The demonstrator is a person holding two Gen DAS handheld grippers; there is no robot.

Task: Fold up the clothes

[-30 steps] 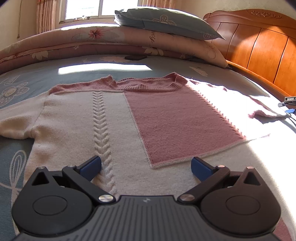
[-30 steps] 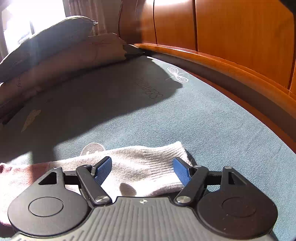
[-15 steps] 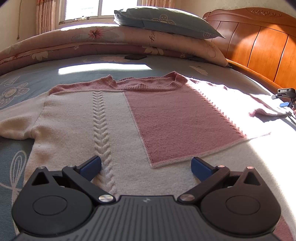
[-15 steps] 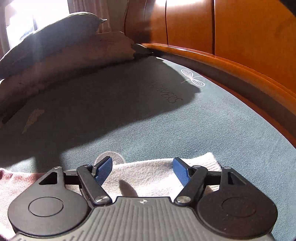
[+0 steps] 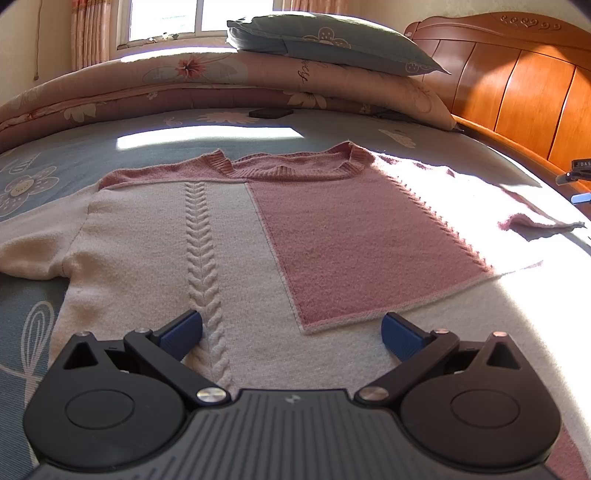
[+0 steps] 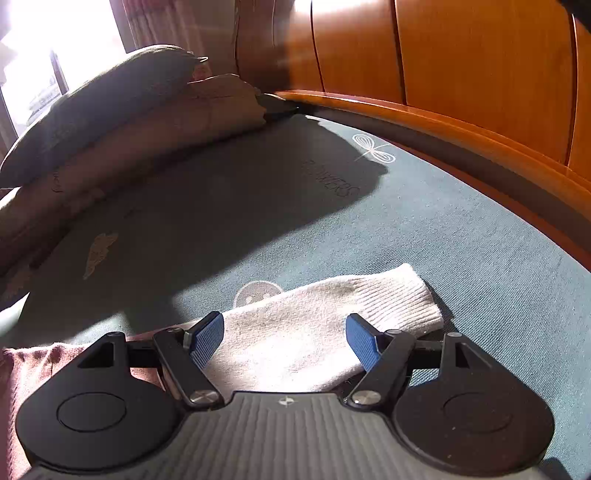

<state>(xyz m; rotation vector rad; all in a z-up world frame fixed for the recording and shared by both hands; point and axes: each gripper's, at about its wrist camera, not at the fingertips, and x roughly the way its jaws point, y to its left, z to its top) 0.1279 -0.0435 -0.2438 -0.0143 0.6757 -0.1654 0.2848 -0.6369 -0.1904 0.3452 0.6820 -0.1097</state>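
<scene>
Sleeve cuff [image 6: 332,321] under right claw [image 6: 284,343] (jaws apart).

Sweater's [image 5: 229,251] left sleeve end past the frame edge, hem behind the left claw [image 5: 291,334].

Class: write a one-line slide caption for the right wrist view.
Open right tool above the sweater's white ribbed cuff on a blue bedsheet.

- Left wrist view: low over the sweater [image 5: 229,266], facing the window [image 5: 199,14].
- Right wrist view: close above the sleeve cuff [image 6: 388,299], facing the headboard [image 6: 461,66].
- Shared: sweater, pillow [image 5: 332,44], headboard.
</scene>
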